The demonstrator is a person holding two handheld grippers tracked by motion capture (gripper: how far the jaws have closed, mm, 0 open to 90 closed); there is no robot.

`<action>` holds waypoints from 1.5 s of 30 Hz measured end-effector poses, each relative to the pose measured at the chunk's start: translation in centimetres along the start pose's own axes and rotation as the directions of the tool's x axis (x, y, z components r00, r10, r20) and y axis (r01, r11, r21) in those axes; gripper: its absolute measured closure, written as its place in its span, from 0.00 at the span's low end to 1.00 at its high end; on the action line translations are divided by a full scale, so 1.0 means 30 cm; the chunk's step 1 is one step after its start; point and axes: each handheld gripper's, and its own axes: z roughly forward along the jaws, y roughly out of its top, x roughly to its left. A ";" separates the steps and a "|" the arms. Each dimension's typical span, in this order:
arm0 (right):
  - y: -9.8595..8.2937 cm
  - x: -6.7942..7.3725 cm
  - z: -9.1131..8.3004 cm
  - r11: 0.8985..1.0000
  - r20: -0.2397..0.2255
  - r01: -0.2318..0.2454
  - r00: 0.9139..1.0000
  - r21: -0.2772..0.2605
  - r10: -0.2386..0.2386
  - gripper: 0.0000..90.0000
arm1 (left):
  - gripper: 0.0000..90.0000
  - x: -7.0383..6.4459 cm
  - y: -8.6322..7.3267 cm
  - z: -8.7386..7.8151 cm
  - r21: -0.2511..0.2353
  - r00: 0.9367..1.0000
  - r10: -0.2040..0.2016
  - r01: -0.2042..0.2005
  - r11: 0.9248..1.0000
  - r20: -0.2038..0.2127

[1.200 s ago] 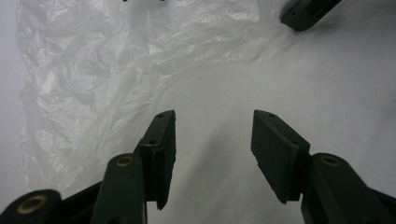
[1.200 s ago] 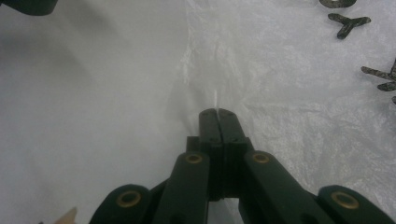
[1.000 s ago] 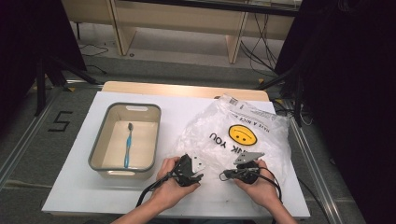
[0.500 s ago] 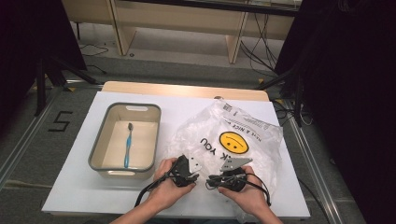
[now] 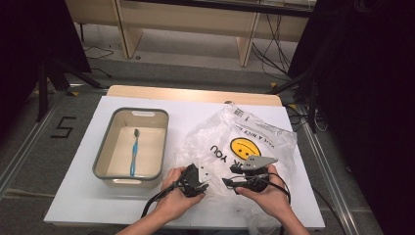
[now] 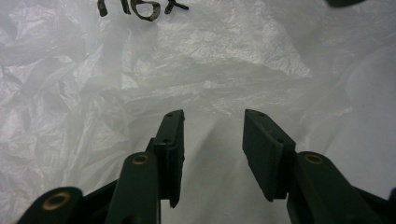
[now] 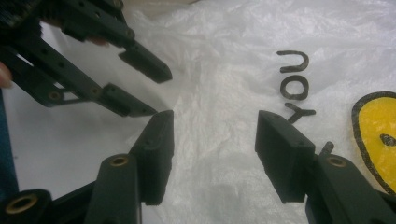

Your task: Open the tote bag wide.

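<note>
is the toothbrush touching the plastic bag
Apart. The high view shows the blue toothbrush lying inside the tub, whose wall and a strip of bare table separate it from the plastic bag.

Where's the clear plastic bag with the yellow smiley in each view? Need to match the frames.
High view: the clear plastic bag with the yellow smiley lies on the table's right half, both grippers at its near edge.
Left gripper view: the bag spreads crumpled under and beyond the open jaws.
Right gripper view: the bag lies beyond the open jaws, smiley at the right edge.
Shared landmark: the black "YOU" print.
</note>
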 end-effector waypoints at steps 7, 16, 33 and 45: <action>-0.036 0.011 0.052 0.999 -0.022 0.009 1.000 0.052 -0.008 0.53 | 0.60 -0.008 -0.024 -0.030 -0.015 1.000 -0.001 0.001 1.000 0.014; -0.050 0.007 0.055 0.999 -0.011 0.002 1.000 0.051 -0.002 0.53 | 0.54 -0.021 -0.054 -0.066 -0.037 0.999 -0.002 0.004 0.999 0.039; -0.090 -0.040 0.003 0.999 0.029 -0.052 0.998 -0.002 0.052 0.53 | 0.43 -0.006 -0.083 -0.087 -0.058 0.998 -0.040 0.042 0.997 0.040; -0.082 -0.005 0.077 0.998 -0.035 -0.002 0.999 0.067 0.004 0.52 | 0.47 -0.014 -0.078 -0.070 -0.052 0.997 -0.042 0.045 0.998 0.061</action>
